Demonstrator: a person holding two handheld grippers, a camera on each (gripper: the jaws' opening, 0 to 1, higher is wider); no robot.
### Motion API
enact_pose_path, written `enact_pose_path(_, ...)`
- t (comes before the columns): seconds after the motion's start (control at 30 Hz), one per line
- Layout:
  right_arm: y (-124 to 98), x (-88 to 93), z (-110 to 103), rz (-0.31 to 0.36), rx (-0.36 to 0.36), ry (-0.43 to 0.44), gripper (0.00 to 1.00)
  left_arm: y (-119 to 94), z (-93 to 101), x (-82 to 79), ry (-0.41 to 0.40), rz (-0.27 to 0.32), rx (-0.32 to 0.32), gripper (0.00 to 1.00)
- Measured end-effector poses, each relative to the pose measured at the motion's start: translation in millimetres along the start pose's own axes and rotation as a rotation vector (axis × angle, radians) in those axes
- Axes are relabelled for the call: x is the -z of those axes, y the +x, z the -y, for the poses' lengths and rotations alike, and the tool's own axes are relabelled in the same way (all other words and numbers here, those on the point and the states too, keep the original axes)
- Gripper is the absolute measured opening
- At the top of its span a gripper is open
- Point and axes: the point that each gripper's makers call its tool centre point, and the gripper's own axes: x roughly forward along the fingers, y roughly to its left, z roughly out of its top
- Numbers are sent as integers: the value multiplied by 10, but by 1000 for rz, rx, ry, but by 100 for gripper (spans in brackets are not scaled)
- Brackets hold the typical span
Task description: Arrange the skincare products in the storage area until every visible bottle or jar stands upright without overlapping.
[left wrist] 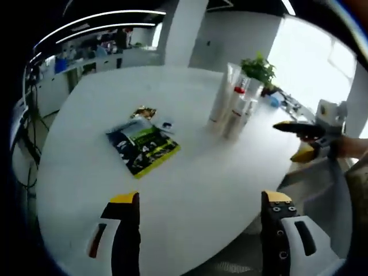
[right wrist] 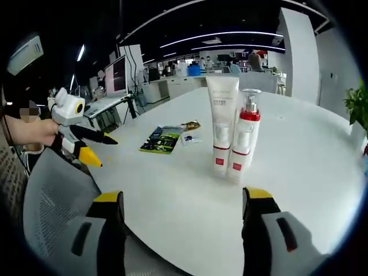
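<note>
The right gripper (right wrist: 183, 230) is spread wide with nothing between its jaws, hovering at the near edge of a white round table (right wrist: 299, 161). Straight ahead of it stand the task's things: a tall white tube (right wrist: 222, 123) and, touching or just beside it, a pump bottle (right wrist: 245, 133) with a red collar. Both are upright.

The left gripper (left wrist: 198, 221) is also spread and empty, held over the same table at another part of its edge. From there the tube (left wrist: 221, 95) and pump bottle (left wrist: 237, 109) sit well beyond the jaws, with a green and black packet (left wrist: 144, 146) lying flat, well apart from the tube, and a potted plant (left wrist: 259, 72) just behind the tube.

The two products look already upright, so the next step seems to be checking for overlap. If one must be parted from the other, close gently low on its body to avoid tipping it.

Motion blur in the left gripper view makes it unclear whether a third container stands behind the tube. The small items beside the packet are too small to identify.
</note>
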Motion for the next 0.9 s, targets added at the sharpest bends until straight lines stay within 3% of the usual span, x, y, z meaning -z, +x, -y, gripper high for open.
enact_pose_path(0.23, -54, -28, 12, 11, 7, 7, 90, -87, -17, 62, -24, 5, -15, 89)
enact_pose_path(0.4, -94, -63, 15, 23, 12, 10, 93, -95, 3, 23, -12, 6, -15, 93)
enact_pose_path(0.7, -163, -101, 16, 39, 10, 25, 98, -99, 9, 64, -25, -21, -20, 97)
enact_pose_path(0.9, -156, -72, 13, 35, 11, 25, 99, -87, -95, 15, -99, 1, -86, 97)
